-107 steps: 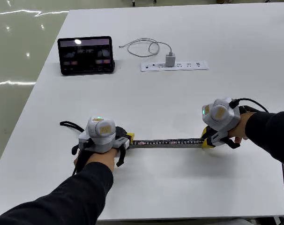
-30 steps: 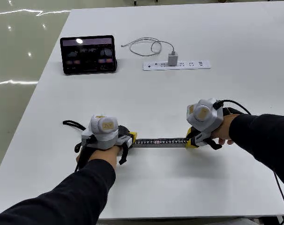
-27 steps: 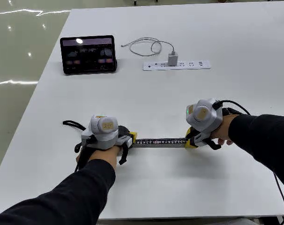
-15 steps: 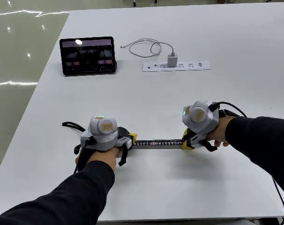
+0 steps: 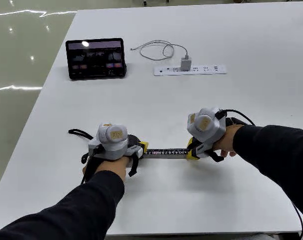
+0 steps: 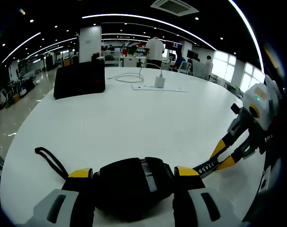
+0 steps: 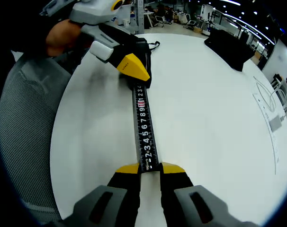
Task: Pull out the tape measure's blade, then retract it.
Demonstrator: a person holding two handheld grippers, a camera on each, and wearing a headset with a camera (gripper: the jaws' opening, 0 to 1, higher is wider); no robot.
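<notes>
**Tape measure blade stretched between two grippers**

The left gripper [image 5: 139,150] clamps its yellow-tipped jaws on either side of the black, rounded tape measure case [image 6: 127,189]. The case rests on the white workbench top [image 5: 201,105], close to the person's edge. From the case, a narrow black blade printed with white numerals [image 7: 142,123] lies flat along the table toward the right gripper [image 7: 149,169]. That gripper's yellow-tipped jaws are pressed together on the blade's free end, at the low numerals. The two grippers are near each other, with a short run of blade bare between them. A black strap [image 5: 77,133] lies on the table just left of the case. Well apart, toward the far side, a dark tablet [image 5: 96,58] stands propped. To its right, a white power strip [image 5: 206,69] carries a white charger [image 5: 185,64] with a looped white cable [image 5: 156,50].
</notes>
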